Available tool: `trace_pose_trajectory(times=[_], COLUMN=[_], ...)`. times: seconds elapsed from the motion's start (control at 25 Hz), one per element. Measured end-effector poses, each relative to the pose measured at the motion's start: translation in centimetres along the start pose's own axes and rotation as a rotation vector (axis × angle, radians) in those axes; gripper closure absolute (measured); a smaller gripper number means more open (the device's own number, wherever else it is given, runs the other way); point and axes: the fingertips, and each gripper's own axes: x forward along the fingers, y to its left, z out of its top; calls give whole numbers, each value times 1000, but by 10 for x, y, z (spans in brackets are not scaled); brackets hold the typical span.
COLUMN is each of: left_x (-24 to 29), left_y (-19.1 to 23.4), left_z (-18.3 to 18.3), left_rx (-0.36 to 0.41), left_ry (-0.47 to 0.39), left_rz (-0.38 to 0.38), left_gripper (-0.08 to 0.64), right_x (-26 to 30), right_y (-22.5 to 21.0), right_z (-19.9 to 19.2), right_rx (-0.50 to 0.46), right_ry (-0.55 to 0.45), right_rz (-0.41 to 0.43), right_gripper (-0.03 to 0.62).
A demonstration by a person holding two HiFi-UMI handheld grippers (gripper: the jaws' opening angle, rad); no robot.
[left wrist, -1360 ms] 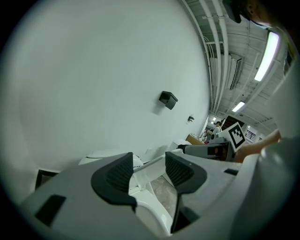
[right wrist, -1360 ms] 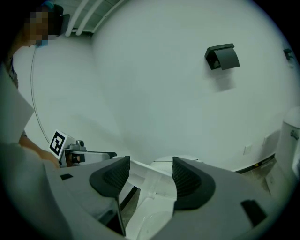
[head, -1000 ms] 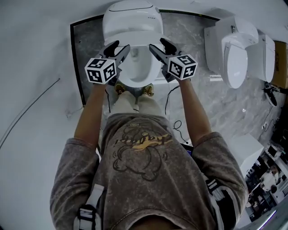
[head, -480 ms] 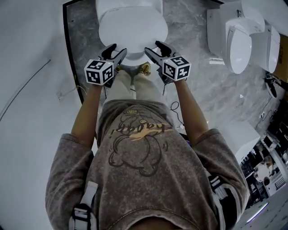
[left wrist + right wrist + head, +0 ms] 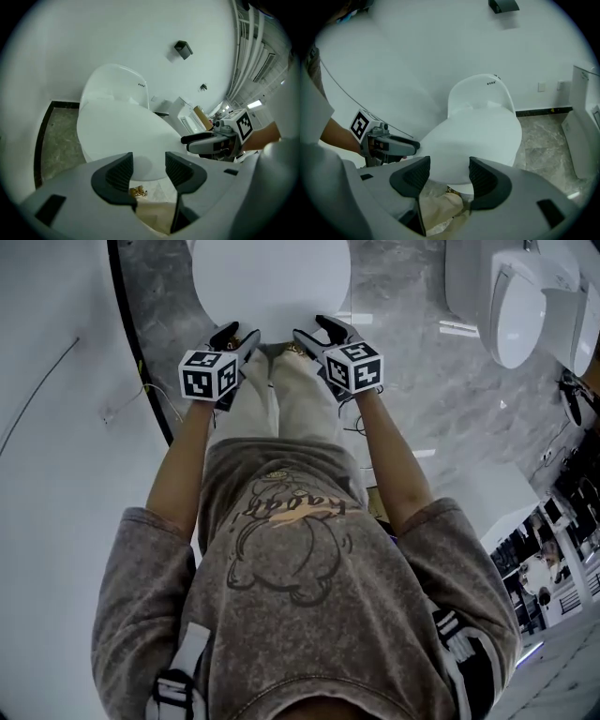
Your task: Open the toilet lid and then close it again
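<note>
Near the front edge of the closed toilet lid point(image 5: 272, 277), the left gripper point(image 5: 238, 334) and right gripper point(image 5: 311, 327) hover, jaws spread and empty. A jaw could slip on the smooth rim, and the lid would slam.

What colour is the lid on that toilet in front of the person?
The toilet lid is plain white, clearest in the right gripper view.

The person stretches both arms forward, side by side. The left arm point(image 5: 183, 465) ends in the left tool point(image 5: 236, 336). The right arm point(image 5: 394, 465) ends in the right tool point(image 5: 314, 332). The two tools point ahead, level and near each other. Each tool's jaws stand apart.
</note>
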Motion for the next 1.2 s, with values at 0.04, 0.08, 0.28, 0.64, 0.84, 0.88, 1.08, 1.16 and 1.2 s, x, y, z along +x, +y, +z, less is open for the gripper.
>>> trace_pose_trajectory(times=[0.04,0.08,0.28,0.64,0.84,0.88,1.08,1.16,1.2], left_x=[6,13,45,97,108,108,105,97,91], left_y=[4,7,28,64,75,76,74,67,62], left_z=[-7,-15,-53,-98,-103,-103,-103,-91,-80], left_rx=[-9,-15,-55,-56,-56,-53,-64,-69,-66], left_ry=[12,25,62,129,104,97,129,132,121], left_rz=[4,8,38,50,78,82,67,52,49], left_gripper=[339,339,339,339,346,348,348,348,348], right_x=[6,12,45,98,116,117,112,103,97], right_y=[-4,-7,-25,-60,-71,-72,-68,-60,-55], right_z=[-8,-15,-54,-102,-114,-113,-109,-96,-87], right_rx=[3,8,35,47,43,43,66,60,54], right_ry=[12,23,64,105,102,95,109,106,99], right_rz=[-3,-6,-35,-111,-146,-152,-136,-127,-122], right_gripper=[316,316,316,350,370,382,382,383,383])
